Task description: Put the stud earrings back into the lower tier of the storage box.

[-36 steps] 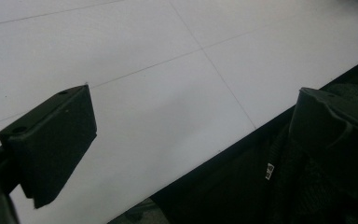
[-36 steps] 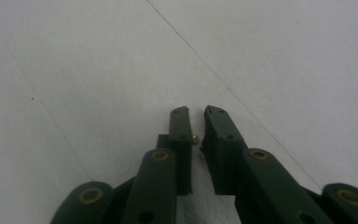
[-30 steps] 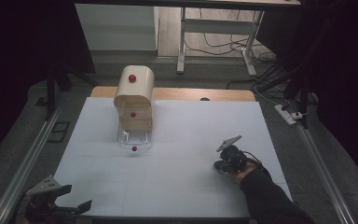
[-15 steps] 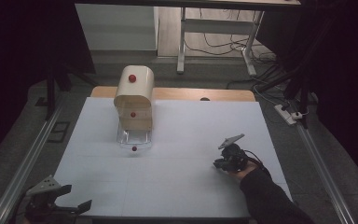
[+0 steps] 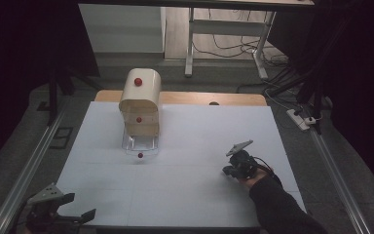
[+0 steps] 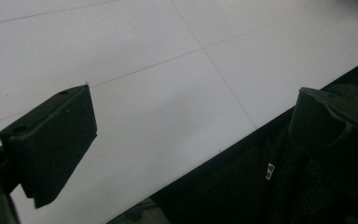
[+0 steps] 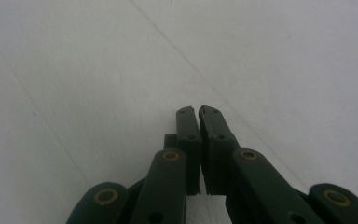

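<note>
Both grippers idle over the white desk (image 5: 185, 185).

The right gripper (image 5: 230, 169), jaws pressed together on nothing, sits near the right edge; the left gripper (image 5: 80, 217), jaws wide and empty, hangs at the front-left corner.

Right tongs (image 7: 198, 110) closed, empty, over white table (image 7: 74, 70)
</note>
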A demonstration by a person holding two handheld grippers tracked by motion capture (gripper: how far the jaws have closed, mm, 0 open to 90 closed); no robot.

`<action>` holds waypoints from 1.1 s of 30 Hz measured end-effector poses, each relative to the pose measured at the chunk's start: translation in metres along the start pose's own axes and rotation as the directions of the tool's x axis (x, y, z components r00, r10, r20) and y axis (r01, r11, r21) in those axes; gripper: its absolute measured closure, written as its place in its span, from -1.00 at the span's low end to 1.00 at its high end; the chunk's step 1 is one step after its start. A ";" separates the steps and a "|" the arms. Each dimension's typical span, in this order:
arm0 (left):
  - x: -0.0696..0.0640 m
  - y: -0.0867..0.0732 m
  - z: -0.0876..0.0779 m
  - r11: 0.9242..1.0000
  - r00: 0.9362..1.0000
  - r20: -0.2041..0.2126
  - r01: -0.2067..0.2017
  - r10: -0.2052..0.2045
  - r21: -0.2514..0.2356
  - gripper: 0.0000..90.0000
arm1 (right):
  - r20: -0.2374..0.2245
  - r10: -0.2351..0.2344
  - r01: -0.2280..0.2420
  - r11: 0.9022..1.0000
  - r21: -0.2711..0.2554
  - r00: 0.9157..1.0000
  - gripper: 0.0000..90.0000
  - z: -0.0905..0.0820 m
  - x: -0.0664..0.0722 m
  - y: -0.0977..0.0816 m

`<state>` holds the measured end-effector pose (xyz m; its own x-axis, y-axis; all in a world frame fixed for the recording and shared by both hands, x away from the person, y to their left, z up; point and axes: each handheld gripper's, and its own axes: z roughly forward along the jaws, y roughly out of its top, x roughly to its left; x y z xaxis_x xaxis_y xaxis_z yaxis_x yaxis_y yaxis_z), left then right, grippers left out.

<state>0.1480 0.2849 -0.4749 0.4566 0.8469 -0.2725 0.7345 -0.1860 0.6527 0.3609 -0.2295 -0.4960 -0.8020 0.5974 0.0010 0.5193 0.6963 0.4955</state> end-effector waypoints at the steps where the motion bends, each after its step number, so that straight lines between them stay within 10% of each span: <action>1: 0.000 0.000 0.000 1.000 1.000 0.001 0.002 -0.002 -0.001 -0.98 | 0.001 0.003 -0.003 1.000 -0.015 1.000 0.93 -0.002 0.000 0.001; 15: -0.001 0.000 -0.002 1.000 0.999 0.030 -0.026 0.026 -0.014 -1.00 | -0.025 -0.059 0.052 0.977 -0.206 0.998 0.93 -0.020 0.021 0.046; 33: -0.004 0.000 -0.002 0.998 0.998 0.039 -0.041 0.042 -0.039 -1.00 | -0.097 -0.162 0.129 0.949 -0.287 0.982 0.93 0.003 0.059 0.111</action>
<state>0.1455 0.2821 -0.4724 0.5061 0.8185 -0.2719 0.6951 -0.2004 0.6905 0.3719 -0.1160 -0.4434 -0.9003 0.4352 0.0045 0.3051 0.6238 0.7195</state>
